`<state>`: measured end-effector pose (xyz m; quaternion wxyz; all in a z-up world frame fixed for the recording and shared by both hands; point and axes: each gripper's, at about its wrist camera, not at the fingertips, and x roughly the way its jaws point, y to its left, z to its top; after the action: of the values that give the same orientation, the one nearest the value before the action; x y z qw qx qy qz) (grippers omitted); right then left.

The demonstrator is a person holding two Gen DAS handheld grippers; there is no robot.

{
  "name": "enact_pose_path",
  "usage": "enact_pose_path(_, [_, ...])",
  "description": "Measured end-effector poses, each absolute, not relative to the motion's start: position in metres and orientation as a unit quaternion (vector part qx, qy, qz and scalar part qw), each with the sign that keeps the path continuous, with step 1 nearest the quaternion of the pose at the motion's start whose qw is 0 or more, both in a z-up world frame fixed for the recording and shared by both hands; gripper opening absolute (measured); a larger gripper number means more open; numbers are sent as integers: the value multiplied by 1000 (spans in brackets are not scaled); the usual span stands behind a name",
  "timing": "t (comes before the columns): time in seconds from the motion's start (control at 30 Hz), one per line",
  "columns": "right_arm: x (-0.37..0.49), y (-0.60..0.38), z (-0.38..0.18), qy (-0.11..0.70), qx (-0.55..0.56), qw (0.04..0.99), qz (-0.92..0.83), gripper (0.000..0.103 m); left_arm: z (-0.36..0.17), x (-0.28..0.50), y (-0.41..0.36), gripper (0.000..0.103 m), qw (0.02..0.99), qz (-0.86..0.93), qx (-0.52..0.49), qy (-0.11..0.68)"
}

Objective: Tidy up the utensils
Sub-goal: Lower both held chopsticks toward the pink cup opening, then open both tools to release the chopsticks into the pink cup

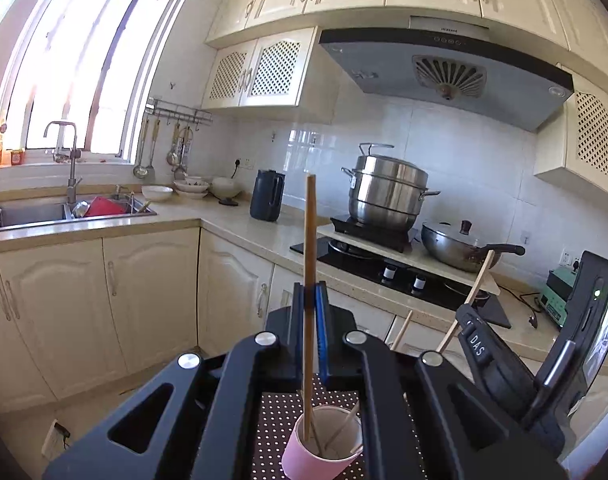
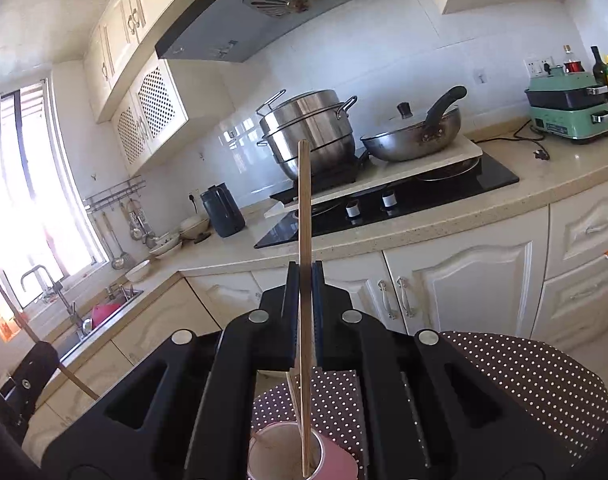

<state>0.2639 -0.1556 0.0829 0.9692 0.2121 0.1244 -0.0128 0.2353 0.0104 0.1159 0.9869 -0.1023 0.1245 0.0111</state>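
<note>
Wooden and upright, one chopstick is pinched between the blue pads of the left gripper, its lower end dipping into the pink paper cup that stands on a brown polka-dot cloth. The right gripper is likewise clenched on a second chopstick, whose tip reaches down into the same cup.

At least two more sticks lean inside the cup in the left view, though their number is hard to settle. In that view the right gripper's body shows at the right edge with its chopstick angled across the hob.

Beyond, on the counter, stand one stacked steel steamer pot, one lidded wok, one dark kettle and a green appliance. The sink holds a red item, too small to identify. Each cup rim is partly hidden by gripper frames.
</note>
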Motion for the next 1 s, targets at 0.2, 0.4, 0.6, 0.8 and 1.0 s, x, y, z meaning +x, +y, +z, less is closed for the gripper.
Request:
enact_pose_path(0.2, [273,-145,67,149,184,972,0,7,87,257,10,7,982,5,-110,156])
enact_pose_path(0.4, [279,-133,51,209,135,967,59,7,61,267,5,7,980,-12,-79,184])
enact_pose_path(0.6, [269,-139,42,229,108,965,62,11,43,269,9,22,977,-3,-57,206])
enact_pose_path(0.8, [253,-147,42,214,87,972,50,68,40,263,7,29,977,-3,-40,208])
enact_pose_path(1.0, [241,-152,44,216,85,971,53,68,43,252,6,30,978,-8,-36,204])
